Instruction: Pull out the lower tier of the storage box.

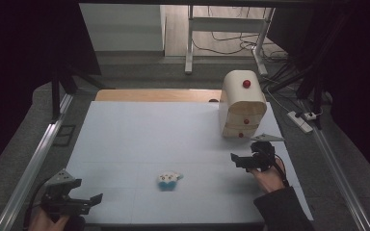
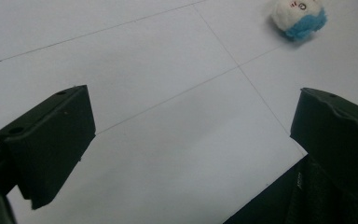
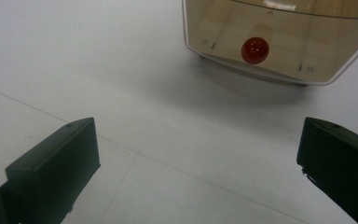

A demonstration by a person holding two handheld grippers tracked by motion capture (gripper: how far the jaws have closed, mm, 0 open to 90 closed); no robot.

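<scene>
A small white and blue plush toy (image 1: 168,180) lies on the white table mat (image 1: 139,139), near the front middle. In the left gripper view the toy (image 2: 298,18) sits far off at the top right. My left gripper (image 1: 92,200) hovers at the front left corner, open, with nothing between its jaws (image 2: 191,135). A rounded wooden drawer cabinet (image 1: 242,103) with red knobs stands at the back right. My right gripper (image 1: 237,160) is just in front of it, open and empty (image 3: 198,149), facing the lowest drawer's red knob (image 3: 255,50).
The mat's front edge runs right under the left gripper. A bare wooden strip (image 1: 154,95) borders the mat at the back. Metal rails (image 1: 33,163) flank the table; a power strip (image 1: 301,120) and cables lie on the floor to the right.
</scene>
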